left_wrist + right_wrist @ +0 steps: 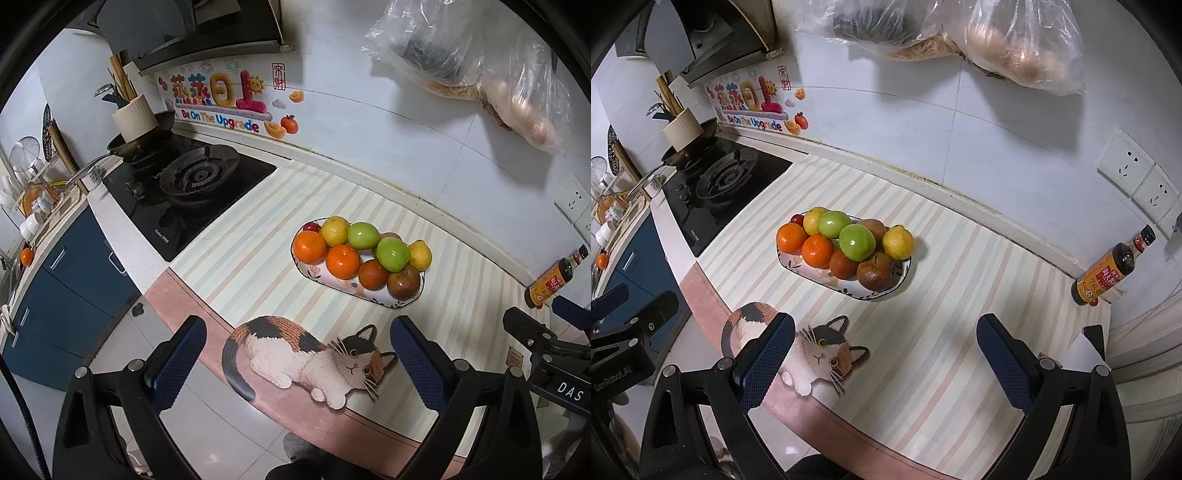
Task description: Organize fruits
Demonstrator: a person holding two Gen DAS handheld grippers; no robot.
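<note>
All the fruits are lying piled in the oblong white ceramic dish with painted rim [901, 275], which is standing on the striped mat near the black gas stove [720, 188]. Judging from this, either sorting is finished or not begun; I cannot tell which. The left gripper [295, 363] and right gripper [886, 363] are both hovering spread and empty, well before the dish.
</note>
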